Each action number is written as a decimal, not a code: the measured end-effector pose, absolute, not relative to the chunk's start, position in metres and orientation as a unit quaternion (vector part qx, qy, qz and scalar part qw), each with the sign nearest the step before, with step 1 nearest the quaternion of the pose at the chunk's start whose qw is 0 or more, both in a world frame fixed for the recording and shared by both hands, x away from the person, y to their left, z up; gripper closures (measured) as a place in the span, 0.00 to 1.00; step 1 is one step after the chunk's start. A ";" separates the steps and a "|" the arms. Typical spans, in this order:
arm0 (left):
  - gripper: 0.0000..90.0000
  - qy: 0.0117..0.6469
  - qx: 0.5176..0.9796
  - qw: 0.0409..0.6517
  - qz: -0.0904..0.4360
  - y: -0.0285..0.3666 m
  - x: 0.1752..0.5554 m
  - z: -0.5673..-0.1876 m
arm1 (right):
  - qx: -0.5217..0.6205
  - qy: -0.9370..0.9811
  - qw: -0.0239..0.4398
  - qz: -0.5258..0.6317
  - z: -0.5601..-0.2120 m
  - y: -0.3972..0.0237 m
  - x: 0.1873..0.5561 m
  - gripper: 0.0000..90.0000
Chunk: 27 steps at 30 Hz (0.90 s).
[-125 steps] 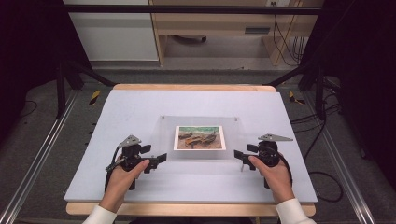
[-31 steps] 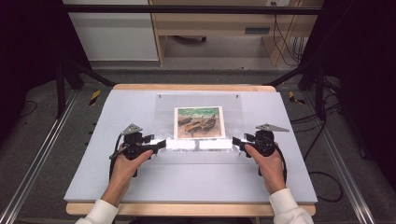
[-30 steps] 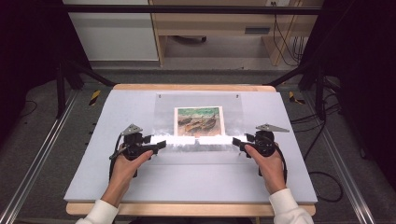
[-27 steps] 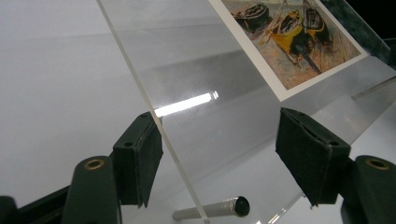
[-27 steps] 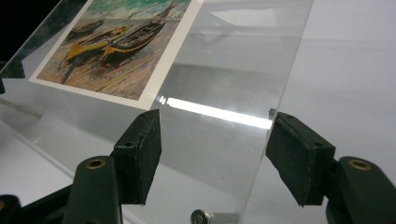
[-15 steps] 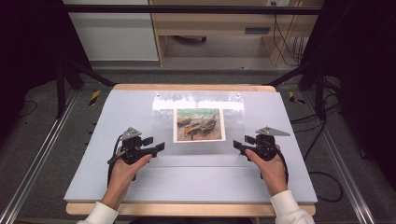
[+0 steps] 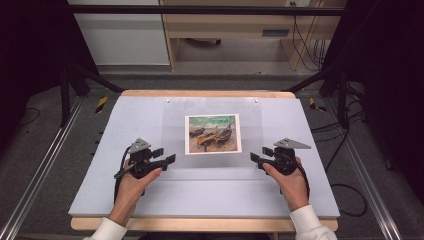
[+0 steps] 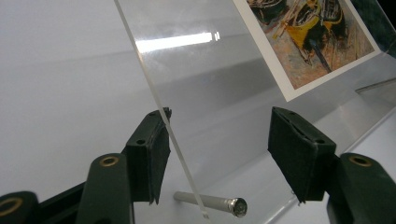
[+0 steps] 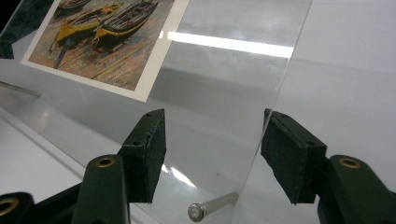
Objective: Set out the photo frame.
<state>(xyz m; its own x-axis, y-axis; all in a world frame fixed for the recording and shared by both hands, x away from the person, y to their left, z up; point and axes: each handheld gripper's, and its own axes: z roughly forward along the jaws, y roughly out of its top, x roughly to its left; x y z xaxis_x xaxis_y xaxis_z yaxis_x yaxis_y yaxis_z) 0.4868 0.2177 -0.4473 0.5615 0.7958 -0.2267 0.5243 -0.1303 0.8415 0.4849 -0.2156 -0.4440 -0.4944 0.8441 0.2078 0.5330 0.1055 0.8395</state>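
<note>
Table (image 7: 150,115) brightly lit; surroundings dark; glare streaks on clear sheet (image 8: 187,42).

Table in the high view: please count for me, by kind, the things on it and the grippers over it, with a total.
Clear sheets: 1
Boat pictures: 1
Grippers, left and right: 2
Metal pins, one at each near corner of the sheet: 2
Total: 6
</note>
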 end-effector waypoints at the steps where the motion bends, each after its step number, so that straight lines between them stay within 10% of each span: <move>1: 0.43 0.447 0.739 0.485 0.140 0.218 0.487 -0.447 | 0.475 0.725 0.165 0.471 -0.444 -0.216 0.485 0.45; 27: 0.47 0.447 0.740 0.482 0.145 0.219 0.481 -0.446 | 0.471 0.729 0.173 0.465 -0.444 -0.216 0.477 0.50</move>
<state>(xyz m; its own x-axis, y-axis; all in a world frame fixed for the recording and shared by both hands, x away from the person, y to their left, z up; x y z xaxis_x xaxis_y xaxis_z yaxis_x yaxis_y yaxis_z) 0.4806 0.2189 -0.4465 0.5581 0.8009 -0.2170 0.5220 -0.1356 0.8421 0.4770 -0.2160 -0.4435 -0.4967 0.8476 0.1867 0.5261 0.1230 0.8415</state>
